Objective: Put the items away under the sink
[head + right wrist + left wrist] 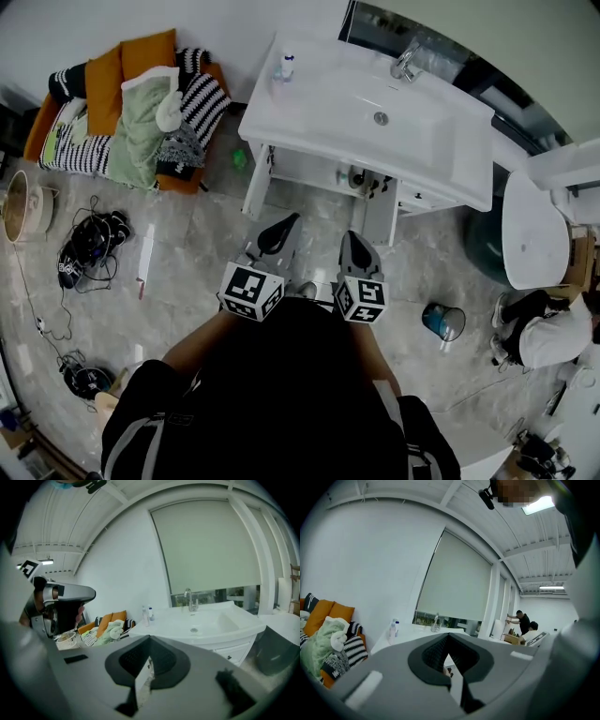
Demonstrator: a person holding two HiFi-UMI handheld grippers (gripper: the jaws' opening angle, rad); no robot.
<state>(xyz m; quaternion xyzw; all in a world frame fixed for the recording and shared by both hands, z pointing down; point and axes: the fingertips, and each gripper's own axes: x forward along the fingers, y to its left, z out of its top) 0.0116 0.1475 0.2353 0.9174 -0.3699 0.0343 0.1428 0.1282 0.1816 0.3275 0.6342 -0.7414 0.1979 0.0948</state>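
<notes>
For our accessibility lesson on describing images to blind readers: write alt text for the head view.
Seen from above, a person in black holds the left tongs and right tongs, both shut and empty, toward a white sink cabinet whose lower cupboard stands open. Bottles sit on its left corner; clothes lie heaped at left.

The left gripper (278,232) and right gripper (356,249) pointed toward the white sink (448,150); a bottle (284,67) stood on its left corner

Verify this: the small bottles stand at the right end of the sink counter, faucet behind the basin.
Not the right end: the small bottles stand at the left end of the sink counter, faucet behind the basin. The head view shows it.
</notes>
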